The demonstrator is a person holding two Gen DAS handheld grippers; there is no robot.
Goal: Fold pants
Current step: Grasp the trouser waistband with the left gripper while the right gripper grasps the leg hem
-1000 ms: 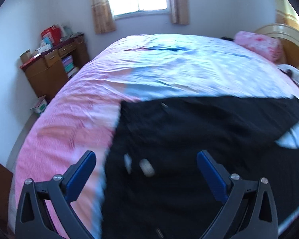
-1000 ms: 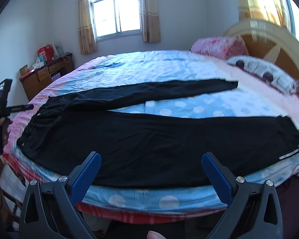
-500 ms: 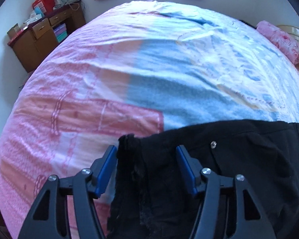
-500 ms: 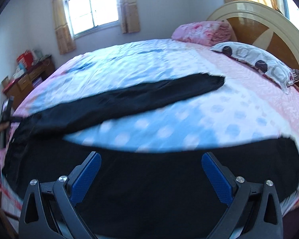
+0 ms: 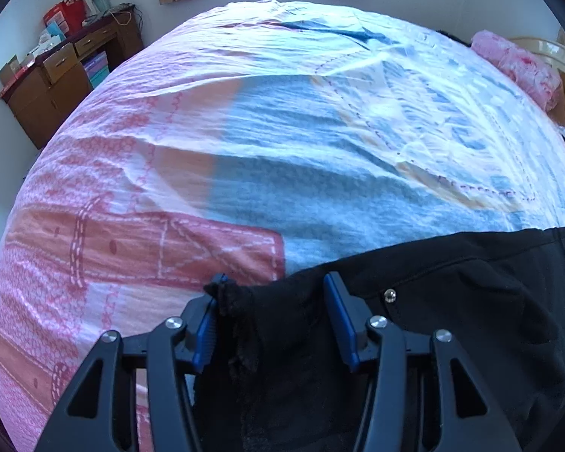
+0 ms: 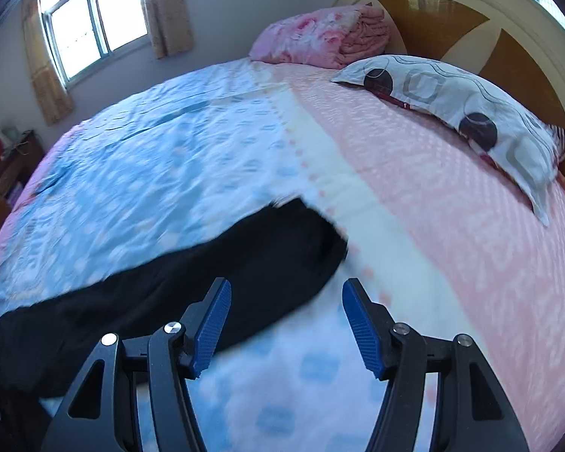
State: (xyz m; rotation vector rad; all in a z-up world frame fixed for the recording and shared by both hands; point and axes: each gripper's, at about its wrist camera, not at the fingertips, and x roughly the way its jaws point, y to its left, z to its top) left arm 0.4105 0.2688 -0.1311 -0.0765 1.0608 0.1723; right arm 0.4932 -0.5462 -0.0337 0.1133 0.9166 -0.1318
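Black pants (image 5: 452,320) lie on the bed. In the left wrist view my left gripper (image 5: 275,293) straddles the waistband corner (image 5: 229,301); its jaws are partly closed around the bunched cloth, with a gap still between them. In the right wrist view one black pant leg (image 6: 214,275) stretches from the lower left to its hem (image 6: 312,226). My right gripper (image 6: 286,301) is open and empty, just in front of the leg's hem end, above the sheet.
The bed has a pink and blue sheet (image 5: 282,132). A patterned pillow (image 6: 471,109) and a folded pink quilt (image 6: 320,34) lie by the wooden headboard (image 6: 471,22). A brown desk (image 5: 56,75) with boxes stands by the wall, under the window side.
My left gripper came down over the waistband corner and narrowed around it. My right gripper moved forward past the near leg to the far leg's hem and narrowed somewhat.
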